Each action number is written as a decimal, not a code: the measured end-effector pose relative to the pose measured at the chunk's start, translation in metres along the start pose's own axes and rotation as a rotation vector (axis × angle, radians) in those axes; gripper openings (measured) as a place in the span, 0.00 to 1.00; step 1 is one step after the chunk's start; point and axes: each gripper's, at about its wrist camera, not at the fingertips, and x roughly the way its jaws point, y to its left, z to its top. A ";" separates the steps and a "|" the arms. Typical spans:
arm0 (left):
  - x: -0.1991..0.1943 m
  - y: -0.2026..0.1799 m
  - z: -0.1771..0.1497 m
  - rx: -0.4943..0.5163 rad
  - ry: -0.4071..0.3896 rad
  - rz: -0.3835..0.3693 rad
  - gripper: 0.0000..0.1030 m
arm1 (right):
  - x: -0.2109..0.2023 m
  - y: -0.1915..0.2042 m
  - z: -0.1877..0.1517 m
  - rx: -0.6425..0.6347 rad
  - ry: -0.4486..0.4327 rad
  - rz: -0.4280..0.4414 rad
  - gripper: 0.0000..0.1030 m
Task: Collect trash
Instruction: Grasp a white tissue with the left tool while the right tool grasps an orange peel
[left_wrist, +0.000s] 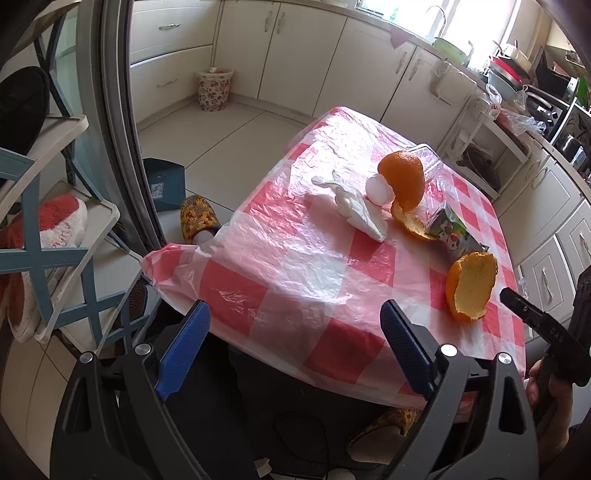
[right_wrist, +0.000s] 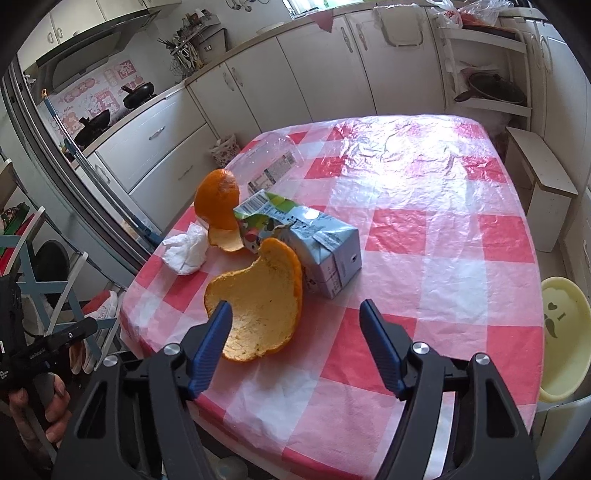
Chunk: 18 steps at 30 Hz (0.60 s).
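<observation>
**Both grippers hang open over a littered kitchen table**

Your right gripper (right_wrist: 295, 314) hovers with its blue fingers spread wide and nothing between them; the left fingertip (right_wrist: 221, 314) overlaps the near rim of a large cupped orange peel (right_wrist: 258, 314), though contact cannot be judged. Just beyond that peel lies a crushed drink carton (right_wrist: 317, 251), and farther ahead to the left a second orange peel (right_wrist: 218, 206) stands beside a crumpled white tissue (right_wrist: 186, 253). A clear plastic bottle (right_wrist: 271, 158) lies past the carton. Your left gripper (left_wrist: 295, 314) is likewise spread and empty, poised at the near edge of the red-checked tablecloth (left_wrist: 295, 266); the trash sits ahead and to its right. A floral waste bin (left_wrist: 214, 88) stands on the floor far ahead, by the cabinets.
</observation>
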 end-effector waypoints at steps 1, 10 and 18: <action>0.002 0.000 0.000 -0.002 0.003 -0.001 0.87 | 0.002 0.002 -0.001 -0.001 0.009 0.003 0.60; 0.024 -0.008 0.016 0.001 0.007 -0.013 0.87 | 0.027 -0.002 -0.002 0.062 0.069 0.026 0.48; 0.042 -0.025 0.037 0.015 -0.012 -0.018 0.87 | 0.035 -0.001 -0.002 0.061 0.080 0.039 0.39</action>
